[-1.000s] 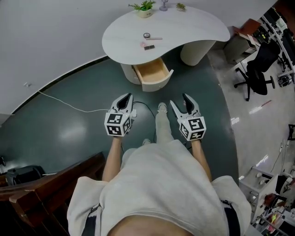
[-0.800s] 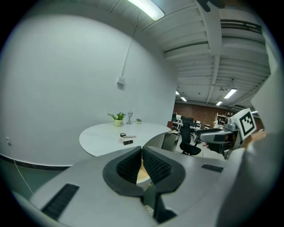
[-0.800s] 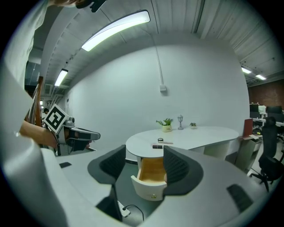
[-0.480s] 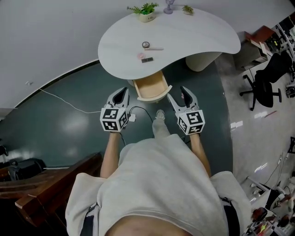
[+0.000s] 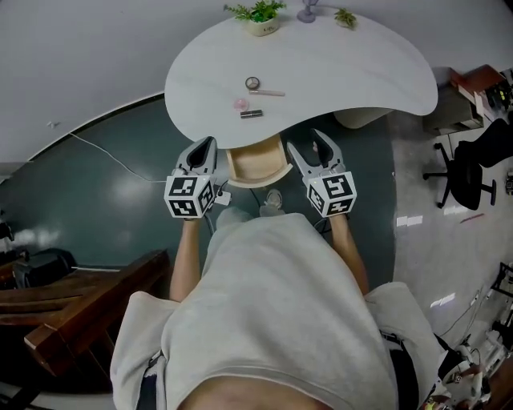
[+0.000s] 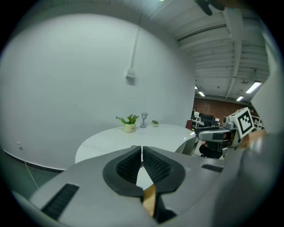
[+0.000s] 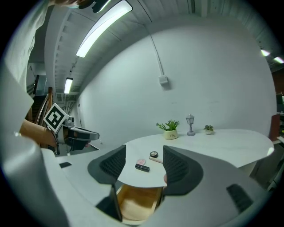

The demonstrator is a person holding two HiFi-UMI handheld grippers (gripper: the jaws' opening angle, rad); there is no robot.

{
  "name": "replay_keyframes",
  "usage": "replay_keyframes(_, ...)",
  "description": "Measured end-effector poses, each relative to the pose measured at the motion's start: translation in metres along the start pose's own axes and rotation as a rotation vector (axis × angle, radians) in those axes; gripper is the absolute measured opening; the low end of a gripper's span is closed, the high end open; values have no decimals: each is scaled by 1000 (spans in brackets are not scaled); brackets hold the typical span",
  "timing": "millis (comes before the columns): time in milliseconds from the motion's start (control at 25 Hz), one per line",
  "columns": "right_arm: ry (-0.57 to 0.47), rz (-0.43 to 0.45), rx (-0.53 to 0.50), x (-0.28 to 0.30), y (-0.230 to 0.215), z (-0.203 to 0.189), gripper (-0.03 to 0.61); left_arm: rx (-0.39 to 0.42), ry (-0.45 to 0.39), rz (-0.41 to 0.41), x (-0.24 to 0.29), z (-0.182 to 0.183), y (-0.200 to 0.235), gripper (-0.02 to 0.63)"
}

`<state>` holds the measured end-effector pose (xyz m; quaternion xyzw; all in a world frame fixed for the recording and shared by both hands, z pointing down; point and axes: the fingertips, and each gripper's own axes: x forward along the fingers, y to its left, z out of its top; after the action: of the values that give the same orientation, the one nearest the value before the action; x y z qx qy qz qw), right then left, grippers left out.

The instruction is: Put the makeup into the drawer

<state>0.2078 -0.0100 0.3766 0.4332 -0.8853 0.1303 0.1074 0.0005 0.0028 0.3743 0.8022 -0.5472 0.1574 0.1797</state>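
On the white table (image 5: 353, 72) lie a round compact (image 5: 252, 82), a pale stick (image 5: 268, 93), a small pink piece (image 5: 239, 103) and a black lipstick (image 5: 251, 114). Under the table's near edge a wooden drawer (image 5: 256, 166) stands pulled out. My left gripper (image 5: 202, 149) is shut and empty, just left of the drawer. My right gripper (image 5: 309, 147) is open and empty, just right of the drawer. In the right gripper view, the lipstick (image 7: 142, 167), the compact (image 7: 153, 154) and the drawer (image 7: 137, 204) show between the jaws, still some way off.
A potted plant (image 5: 262, 16), a small lamp figure (image 5: 307, 10) and a second small plant (image 5: 345, 16) stand along the table's far edge. An office chair (image 5: 469, 164) is at the right, dark wooden furniture (image 5: 80, 308) at the lower left. A cable (image 5: 112, 164) runs across the floor.
Both grippers have moved forward to the table. The drawer, once well ahead of them, now lies between them. Neither gripper's jaws have changed.
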Motion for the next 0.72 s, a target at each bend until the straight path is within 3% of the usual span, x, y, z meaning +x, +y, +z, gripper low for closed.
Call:
replay_keyframes(400,38,49,25,22,-16,-11,244,-26,38,28,24,-5,5,18)
replay_keyframes(720,74,49,-6,50,4,-14,244,-52,35,3,35,-15,32,18)
